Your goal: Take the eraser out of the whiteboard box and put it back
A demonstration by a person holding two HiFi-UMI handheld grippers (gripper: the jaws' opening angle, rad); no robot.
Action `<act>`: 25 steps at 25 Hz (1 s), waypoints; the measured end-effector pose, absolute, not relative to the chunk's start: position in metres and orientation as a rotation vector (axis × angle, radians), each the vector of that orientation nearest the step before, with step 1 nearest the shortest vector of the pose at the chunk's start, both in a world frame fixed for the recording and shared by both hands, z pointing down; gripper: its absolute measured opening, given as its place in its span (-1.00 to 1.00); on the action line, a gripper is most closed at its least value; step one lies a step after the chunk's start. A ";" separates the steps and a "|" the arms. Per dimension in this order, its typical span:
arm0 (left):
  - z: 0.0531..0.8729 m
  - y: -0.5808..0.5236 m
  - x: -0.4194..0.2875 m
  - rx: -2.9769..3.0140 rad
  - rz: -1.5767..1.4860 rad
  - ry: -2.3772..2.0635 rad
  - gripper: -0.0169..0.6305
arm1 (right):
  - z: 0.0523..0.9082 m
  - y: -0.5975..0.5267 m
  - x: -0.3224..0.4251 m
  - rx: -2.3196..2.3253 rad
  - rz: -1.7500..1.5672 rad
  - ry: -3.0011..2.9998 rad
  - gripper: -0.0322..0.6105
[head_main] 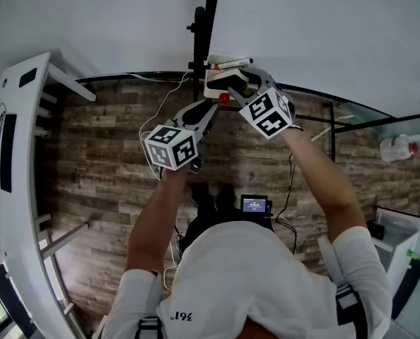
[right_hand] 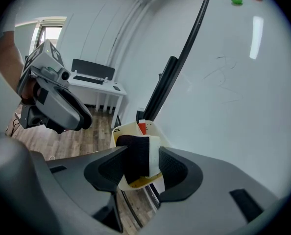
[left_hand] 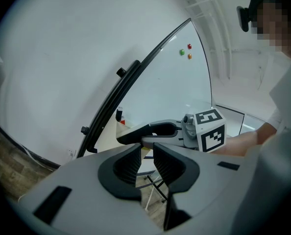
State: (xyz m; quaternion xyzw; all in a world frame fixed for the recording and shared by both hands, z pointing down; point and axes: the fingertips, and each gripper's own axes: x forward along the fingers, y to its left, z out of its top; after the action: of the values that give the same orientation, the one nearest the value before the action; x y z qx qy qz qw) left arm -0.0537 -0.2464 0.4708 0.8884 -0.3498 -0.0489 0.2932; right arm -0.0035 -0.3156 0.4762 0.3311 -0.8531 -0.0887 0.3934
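Right claw (right_hand: 143,150) clamped on the eraser (right_hand: 135,156) at the mouth of the box (right_hand: 121,131); left claw (left_hand: 145,153) empty, below the box.

Eraser stands on end between the right claw's pads, black felt against one pad, white body against the other. Its lower end overlaps the open top of the cream box; how deep it sits inside, cannot tell. A red marker (right_hand: 142,127) stands in the box just behind the eraser. The box hangs on the dark frame at the lower edge of the whiteboard (right_hand: 224,82), over a wood-plank floor (right_hand: 72,136). Left claw's jaws are a narrow gap apart with nothing between them; in the head view it is held just below and left of the box, apart from it, pointing toward it.
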 end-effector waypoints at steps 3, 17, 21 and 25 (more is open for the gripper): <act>0.471 -0.246 -0.054 2.364 -0.132 -0.935 -0.74 | 0.477 -0.317 -0.002 0.845 -0.214 -2.174 -0.27; 0.466 -0.239 -0.053 2.368 -0.135 -0.936 -0.74 | 0.480 -0.310 0.005 0.867 -0.175 -2.163 -0.16; 0.465 -0.237 -0.054 2.367 -0.134 -0.938 -0.74 | 0.478 -0.308 0.006 0.873 -0.175 -2.165 -0.16; 0.463 -0.235 -0.054 2.370 -0.138 -0.940 -0.74 | 0.475 -0.304 0.007 0.877 -0.182 -2.169 -0.16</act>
State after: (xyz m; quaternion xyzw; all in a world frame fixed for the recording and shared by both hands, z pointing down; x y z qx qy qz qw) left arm -0.0539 -0.2350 0.4627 0.8884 -0.3522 -0.0518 0.2900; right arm 0.0071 -0.3045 0.4747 0.3446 -0.8523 -0.0716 0.3869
